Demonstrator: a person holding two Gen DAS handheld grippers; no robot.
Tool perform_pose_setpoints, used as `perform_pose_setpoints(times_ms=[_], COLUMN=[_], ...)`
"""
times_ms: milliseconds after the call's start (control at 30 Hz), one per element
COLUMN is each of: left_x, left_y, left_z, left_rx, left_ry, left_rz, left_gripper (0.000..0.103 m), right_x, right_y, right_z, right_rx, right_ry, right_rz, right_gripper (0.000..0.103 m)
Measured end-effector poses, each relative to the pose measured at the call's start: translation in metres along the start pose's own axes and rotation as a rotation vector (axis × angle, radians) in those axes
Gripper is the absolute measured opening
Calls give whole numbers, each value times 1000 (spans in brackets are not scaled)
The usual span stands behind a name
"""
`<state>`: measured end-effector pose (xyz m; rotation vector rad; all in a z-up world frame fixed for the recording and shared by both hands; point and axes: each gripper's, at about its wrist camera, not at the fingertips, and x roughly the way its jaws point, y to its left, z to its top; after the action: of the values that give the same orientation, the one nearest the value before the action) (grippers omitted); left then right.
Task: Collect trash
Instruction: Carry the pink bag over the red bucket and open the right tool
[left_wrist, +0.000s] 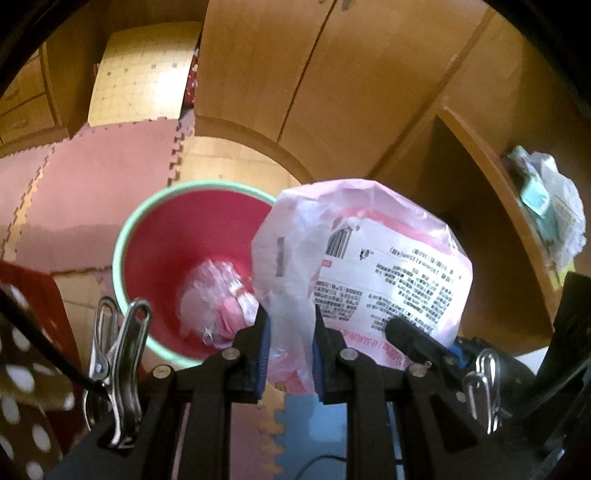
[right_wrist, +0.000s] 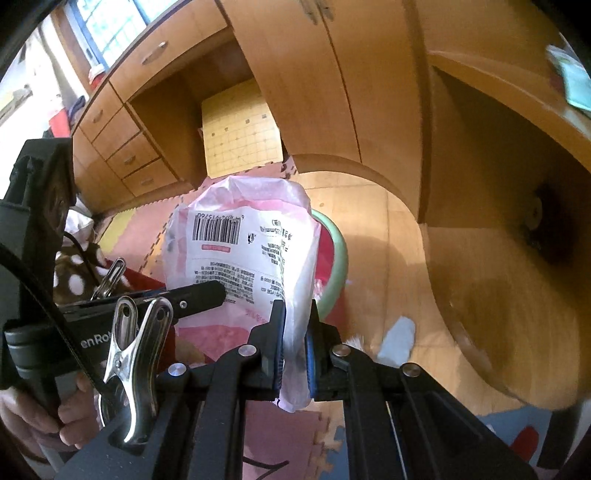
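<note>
Left gripper (left_wrist: 291, 354) and right gripper (right_wrist: 294, 356) each pinch an edge of the pink wrapper (left_wrist: 369, 258), held just above and beside the red bin (left_wrist: 184, 240); uneven release could drop it outside the rim.

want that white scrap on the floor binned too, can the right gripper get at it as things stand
Probably not yet: the right gripper is shut on the pink wrapper, as is the left gripper. The scrap lies in the open.
</note>
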<state>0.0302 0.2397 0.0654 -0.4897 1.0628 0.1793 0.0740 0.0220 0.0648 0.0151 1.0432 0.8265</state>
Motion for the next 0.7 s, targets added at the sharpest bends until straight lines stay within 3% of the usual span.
perform_pose_setpoints(times_ms=[200,567,700], left_x=[25,69,77], left_y=[26,72,83], left_z=[16,25,24], left_rx=[2,-86,-118], left_ry=[5,73,99], left_rz=[69,114,141], left_gripper=[19,20,26], right_x=[41,109,122], right_y=[15,16,18], right_z=[15,19,17], right_rx=[-71,-95,-87], right_ry=[37,122,138], right_rz=[0,33,45], right_gripper=[10,11,11])
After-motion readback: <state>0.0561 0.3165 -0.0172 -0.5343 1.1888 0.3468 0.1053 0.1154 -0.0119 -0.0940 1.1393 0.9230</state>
